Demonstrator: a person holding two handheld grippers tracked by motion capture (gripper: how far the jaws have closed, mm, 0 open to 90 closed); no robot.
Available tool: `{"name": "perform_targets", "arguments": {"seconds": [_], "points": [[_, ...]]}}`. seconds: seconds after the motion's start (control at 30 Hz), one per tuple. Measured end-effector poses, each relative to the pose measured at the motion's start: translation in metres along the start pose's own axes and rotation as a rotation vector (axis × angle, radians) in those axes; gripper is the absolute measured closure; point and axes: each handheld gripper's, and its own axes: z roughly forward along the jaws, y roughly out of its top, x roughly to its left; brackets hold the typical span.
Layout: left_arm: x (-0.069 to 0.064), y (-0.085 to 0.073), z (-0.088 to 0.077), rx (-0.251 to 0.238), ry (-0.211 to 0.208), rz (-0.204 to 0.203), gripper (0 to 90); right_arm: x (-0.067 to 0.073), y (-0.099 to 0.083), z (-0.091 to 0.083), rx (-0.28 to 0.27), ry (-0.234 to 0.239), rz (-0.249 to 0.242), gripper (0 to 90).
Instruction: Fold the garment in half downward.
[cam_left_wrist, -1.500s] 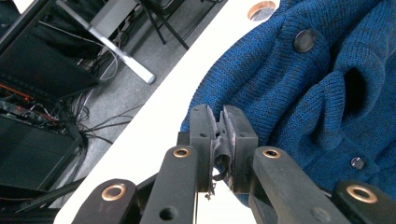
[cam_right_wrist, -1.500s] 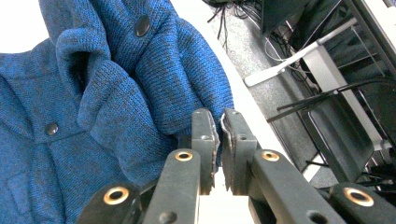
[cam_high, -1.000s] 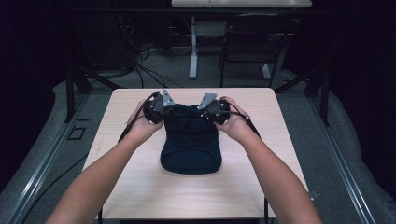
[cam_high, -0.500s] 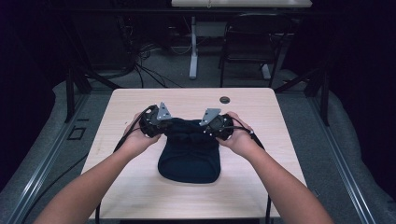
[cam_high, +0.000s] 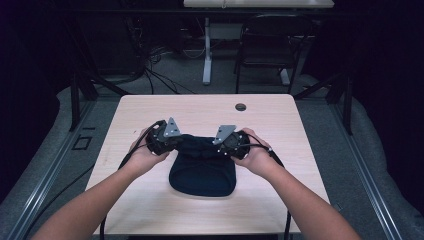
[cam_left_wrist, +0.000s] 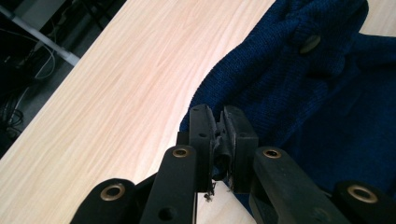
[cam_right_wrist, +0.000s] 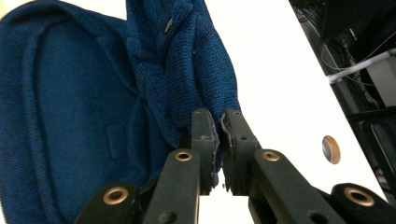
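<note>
Mid-fold on the dark blue knitted button-up garment (cam_high: 202, 167) at table (cam_high: 150, 107) centre: left gripper (cam_high: 167, 140) at 10 o'clock, right gripper (cam_high: 226, 142) at 2, both clamped on its far edge; next, probably lay it flat toward 6.

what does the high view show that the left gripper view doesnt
High view: both forearms, the right gripper at the garment's far right corner, the round grommet in the table, and the chair and cables on the floor beyond.

Left gripper view: up close, the left gripper has its jaws shut on a thin edge of the knit, and there is a button on a folded band.

Both: the dark blue knitted garment lying on the pale wooden table, pinched by the left gripper.
</note>
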Motion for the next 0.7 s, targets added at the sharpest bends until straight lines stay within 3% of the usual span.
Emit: {"name": "perform_targets", "arguments": {"seconds": [0.37, 0.7], "points": [[-0.008, -0.008, -0.004, -0.013, -0.028, -0.007, 83.5, 0.008, -0.002, -0.005, 0.006, 0.019, 0.008, 83.7], [-0.023, -0.014, -0.003, 0.010, -0.068, 0.024, 83.4, 0.024, -0.013, -0.004, 0.018, 0.048, 0.028, 83.6]]}}
